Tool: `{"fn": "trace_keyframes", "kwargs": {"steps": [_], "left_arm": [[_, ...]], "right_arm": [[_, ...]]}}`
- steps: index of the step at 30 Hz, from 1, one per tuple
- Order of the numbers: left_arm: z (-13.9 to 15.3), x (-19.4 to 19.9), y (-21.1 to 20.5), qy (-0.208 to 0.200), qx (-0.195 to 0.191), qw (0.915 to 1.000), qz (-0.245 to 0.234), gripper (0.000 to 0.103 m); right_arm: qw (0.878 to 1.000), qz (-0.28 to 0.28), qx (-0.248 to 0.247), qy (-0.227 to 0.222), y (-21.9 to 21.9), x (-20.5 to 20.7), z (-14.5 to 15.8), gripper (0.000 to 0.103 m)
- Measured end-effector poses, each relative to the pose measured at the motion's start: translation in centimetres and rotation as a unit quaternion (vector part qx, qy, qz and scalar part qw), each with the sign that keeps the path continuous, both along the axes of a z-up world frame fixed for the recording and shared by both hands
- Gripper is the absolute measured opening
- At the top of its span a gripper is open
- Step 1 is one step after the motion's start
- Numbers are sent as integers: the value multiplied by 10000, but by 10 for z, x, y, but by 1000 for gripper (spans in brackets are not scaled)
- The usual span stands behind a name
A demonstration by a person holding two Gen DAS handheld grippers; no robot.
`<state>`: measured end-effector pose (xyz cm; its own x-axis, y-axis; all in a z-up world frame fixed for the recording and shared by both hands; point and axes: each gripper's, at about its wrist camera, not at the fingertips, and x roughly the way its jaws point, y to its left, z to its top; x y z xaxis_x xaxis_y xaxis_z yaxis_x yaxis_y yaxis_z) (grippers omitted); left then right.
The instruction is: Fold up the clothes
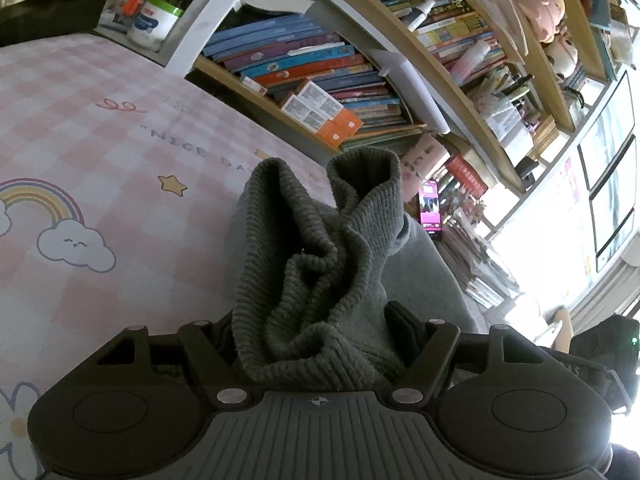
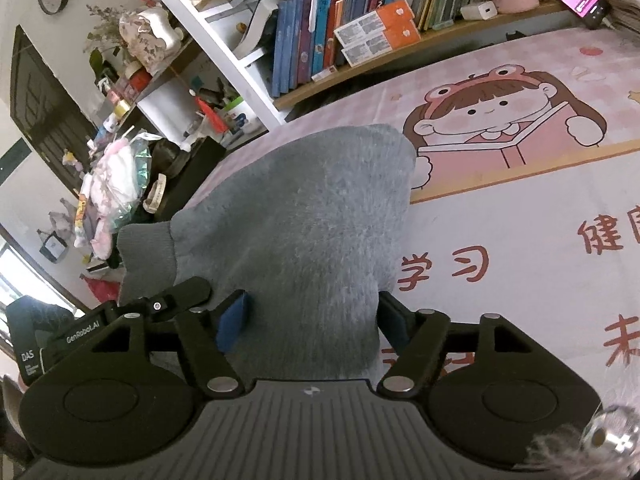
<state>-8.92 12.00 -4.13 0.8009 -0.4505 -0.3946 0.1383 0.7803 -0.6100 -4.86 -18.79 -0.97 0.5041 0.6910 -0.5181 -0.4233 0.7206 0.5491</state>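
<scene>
I see a grey sweater (image 1: 320,264), its ribbed hem bunched and crumpled, its fuzzy body (image 2: 304,232) lifted near me.

Daylit, blown-out window (image 1: 532,240) glare, fisheye edge warp, sharp

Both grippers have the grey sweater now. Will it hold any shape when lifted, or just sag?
Likely sags: the grey sweater already bunches in soft wrinkles between the left gripper fingers. Its fuzzy knit body droops over the right gripper, so it probably won't slip. The ribbed cuff will probably dangle.
</scene>
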Motion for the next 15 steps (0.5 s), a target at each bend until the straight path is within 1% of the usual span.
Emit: {"fn": "trace_keyframes", "kwargs": {"steps": [2,4,6,7,11,15], "left_arm": [[0,0,-1,10,16,10000,6,69],[0,1,-1,24,13,10000,25,63],[3,-1,-3,-51,68,10000,21,55],[4,-2,-3,-89,95,9999,19,54],[9,-4,-11,-264,352,9990,15,51],[15,2,-13,-290,323,9990,-54,50]], "right_arm": [[10000,42,3,-42,0,1,0,55],[9999,83,1,-101,0,1,2,46],[9997,111,-46,-224,1,-1,5,41],[9994,123,-95,-319,2,-2,8,37],[9971,173,-283,-678,5,-7,16,33],[9951,208,-365,-891,4,-6,22,32]]}}
